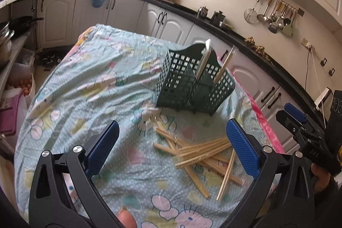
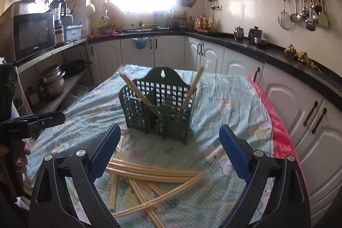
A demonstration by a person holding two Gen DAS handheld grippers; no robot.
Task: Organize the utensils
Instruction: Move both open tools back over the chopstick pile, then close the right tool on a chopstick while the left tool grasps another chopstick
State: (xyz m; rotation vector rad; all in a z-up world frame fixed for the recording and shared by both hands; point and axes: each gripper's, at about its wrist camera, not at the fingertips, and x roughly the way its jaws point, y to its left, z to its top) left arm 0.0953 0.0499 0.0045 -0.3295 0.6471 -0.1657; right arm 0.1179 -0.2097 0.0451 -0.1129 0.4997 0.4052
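Observation:
A dark green slotted utensil basket (image 1: 188, 82) (image 2: 158, 106) stands upright on the cloth-covered table. Two pale chopsticks (image 1: 204, 61) (image 2: 134, 87) lean out of its compartments, one to each side. A loose pile of several wooden chopsticks (image 1: 201, 155) (image 2: 154, 174) lies crossed on the cloth in front of the basket. My left gripper (image 1: 173, 142) hovers open above the pile's left part and holds nothing. My right gripper (image 2: 170, 149) is open too, above the pile and facing the basket. In the left wrist view the right gripper (image 1: 288, 112) shows at the right edge.
The table wears a light blue patterned cloth (image 2: 224, 99) with a pink edge (image 2: 280, 136) on the right. White cabinets (image 2: 299, 104) and a black counter run close behind and to the right. A shelf with pots (image 2: 51, 80) stands on the left. A pale flat object (image 1: 40, 105) lies near the cloth's left edge.

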